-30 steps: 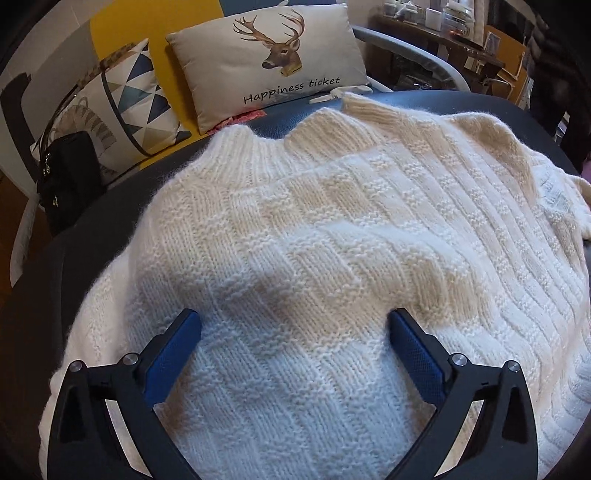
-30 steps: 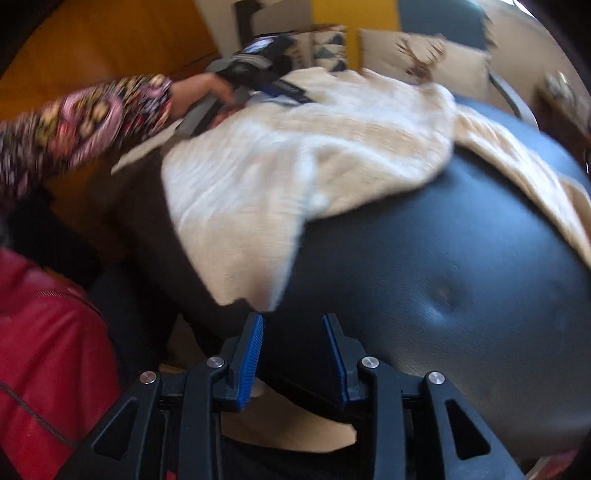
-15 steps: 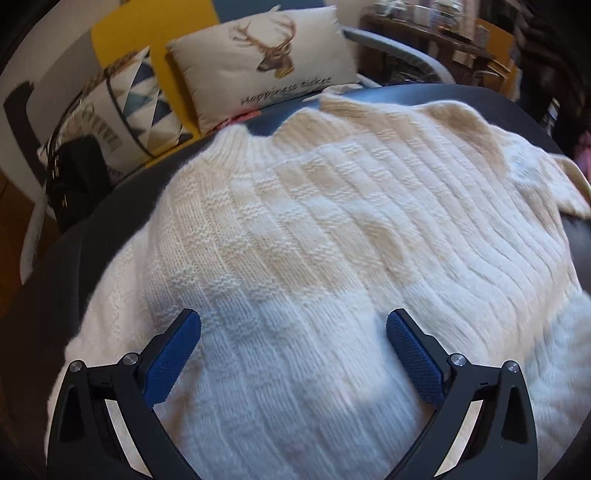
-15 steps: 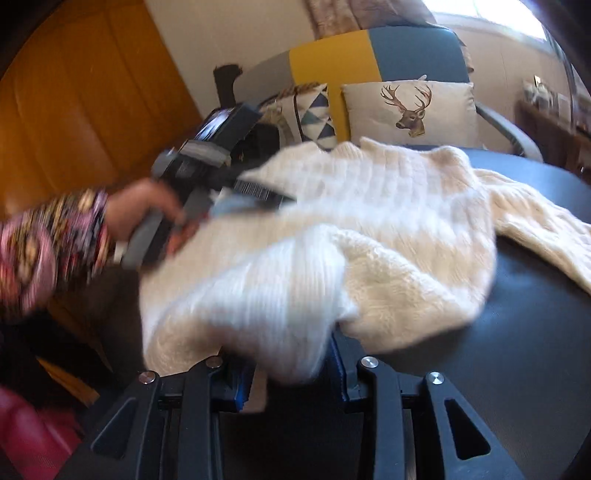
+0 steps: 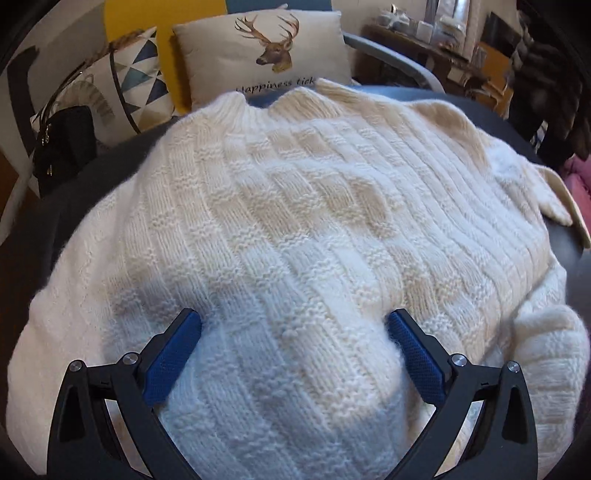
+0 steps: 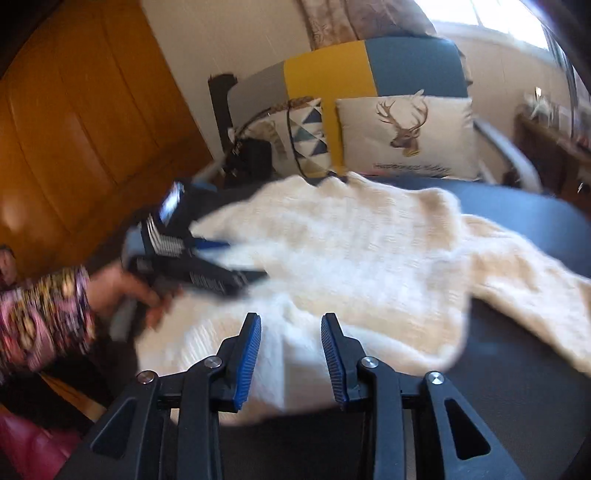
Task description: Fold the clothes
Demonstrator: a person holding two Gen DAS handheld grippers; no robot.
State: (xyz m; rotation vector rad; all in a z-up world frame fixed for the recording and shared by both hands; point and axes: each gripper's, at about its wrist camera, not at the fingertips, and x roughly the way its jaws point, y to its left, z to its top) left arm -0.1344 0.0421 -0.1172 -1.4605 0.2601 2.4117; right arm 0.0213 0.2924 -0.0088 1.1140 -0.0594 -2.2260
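A cream ribbed knit sweater (image 5: 314, 206) lies spread on a dark round table (image 6: 524, 369), its neck toward the cushions. My left gripper (image 5: 293, 317) stands wide open over the sweater's body, blue pads (image 5: 413, 354) against the knit and nothing pinched. In the right wrist view the left gripper (image 6: 243, 266) is blurred, held by a hand in a flowered sleeve (image 6: 44, 317). My right gripper (image 6: 290, 321) is shut on a fold of the sweater (image 6: 369, 266) near its lower edge, and white knit fills the gap between its pads. One sleeve (image 6: 535, 295) trails off to the right.
A sofa behind the table holds a deer cushion (image 5: 266, 51), a triangle-pattern cushion (image 5: 129, 74) and a black handbag (image 5: 62, 147). A wooden cabinet (image 6: 74, 110) stands at the left. A cluttered sideboard (image 5: 436, 33) is at the back right. Bare tabletop shows at the right.
My right gripper has taken hold of the sweater's lower edge and carried it up and over the body. My left gripper has slid a little across the knit, still open.
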